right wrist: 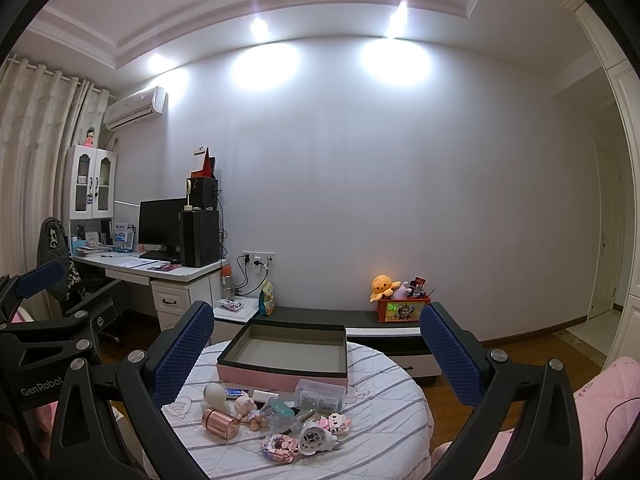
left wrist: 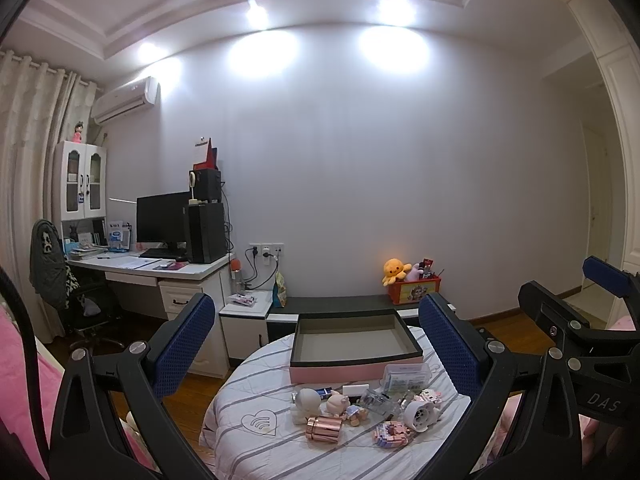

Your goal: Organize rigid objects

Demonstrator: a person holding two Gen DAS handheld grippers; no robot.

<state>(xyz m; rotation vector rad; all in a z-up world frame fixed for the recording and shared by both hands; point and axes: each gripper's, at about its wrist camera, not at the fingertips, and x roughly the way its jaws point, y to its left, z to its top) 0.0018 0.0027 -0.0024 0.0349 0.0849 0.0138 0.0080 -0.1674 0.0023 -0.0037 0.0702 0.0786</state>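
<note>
An empty pink box (left wrist: 355,346) with a dark rim and grey floor sits at the back of a round table with a striped cloth (left wrist: 248,392). It also shows in the right wrist view (right wrist: 286,350). In front of it lie several small items: a rose-gold cylinder (left wrist: 323,428), a white figure (left wrist: 307,404), a pig figure (left wrist: 335,402), a clear plastic case (left wrist: 405,376), a white round part (left wrist: 420,414) and a pink block model (left wrist: 390,434). My left gripper (left wrist: 316,344) is open, above and short of the table. My right gripper (right wrist: 318,348) is open too, held alongside.
A low dark bench (left wrist: 340,304) stands behind the table with a red toy bin and a yellow octopus plush (left wrist: 394,270). A desk with monitor and computer tower (left wrist: 168,240) is at the left. Pink bedding (right wrist: 608,396) lies at the right.
</note>
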